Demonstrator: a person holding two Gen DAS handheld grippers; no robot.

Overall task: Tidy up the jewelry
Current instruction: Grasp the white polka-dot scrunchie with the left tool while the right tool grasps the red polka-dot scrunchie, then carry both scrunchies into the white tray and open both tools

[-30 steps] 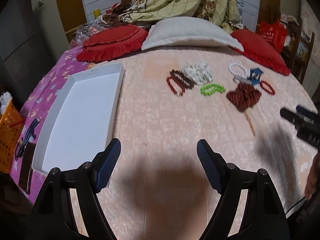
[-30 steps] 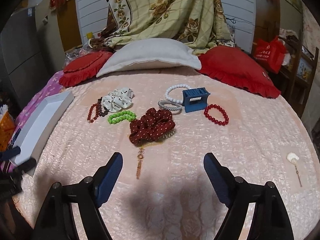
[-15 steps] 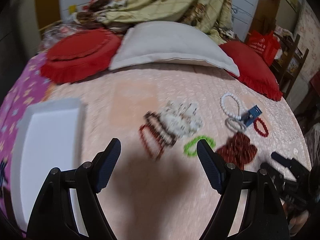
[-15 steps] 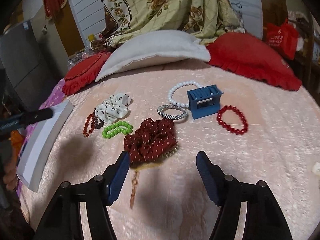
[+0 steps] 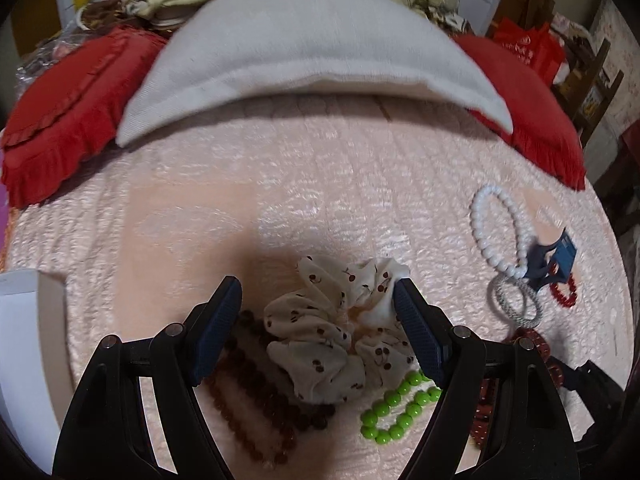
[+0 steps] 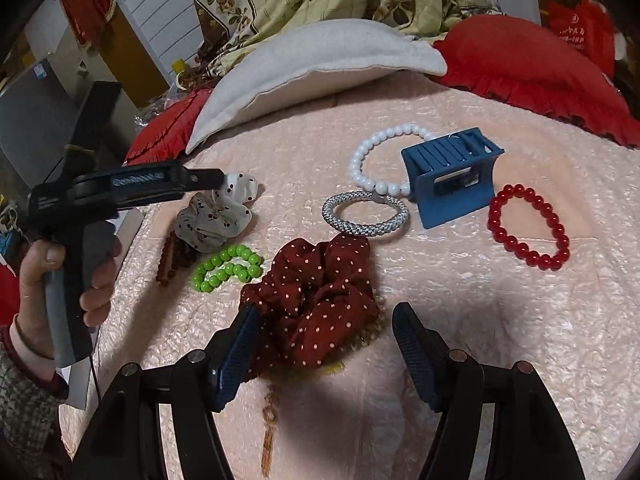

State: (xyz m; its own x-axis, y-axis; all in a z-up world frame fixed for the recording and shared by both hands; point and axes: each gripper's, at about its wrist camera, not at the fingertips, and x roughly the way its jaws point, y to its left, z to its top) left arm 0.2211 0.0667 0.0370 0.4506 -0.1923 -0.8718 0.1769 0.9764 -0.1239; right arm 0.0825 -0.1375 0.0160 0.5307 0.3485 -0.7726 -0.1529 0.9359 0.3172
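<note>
My left gripper (image 5: 318, 294) is open, its fingers on either side of a white cherry-print scrunchie (image 5: 332, 332) that lies on the pink bedspread; the gripper also shows in the right wrist view (image 6: 218, 178) above that scrunchie (image 6: 216, 220). Brown bead bracelets (image 5: 256, 392) and a green bead bracelet (image 5: 394, 408) lie beside it. My right gripper (image 6: 324, 320) is open around a dark red dotted scrunchie (image 6: 316, 300). A silver bangle (image 6: 366, 214), white bead bracelet (image 6: 380, 160), blue hair claw (image 6: 452, 176) and red bead bracelet (image 6: 528, 232) lie beyond.
A white tray (image 5: 20, 344) sits at the bed's left edge. A white pillow (image 5: 312, 60) and red cushions (image 5: 68, 96) line the far side. A thin brown pendant (image 6: 270, 432) lies under my right gripper.
My left gripper moved forward and right from the tray to straddle the white scrunchie. My right gripper moved forward and down around the dark red scrunchie.
</note>
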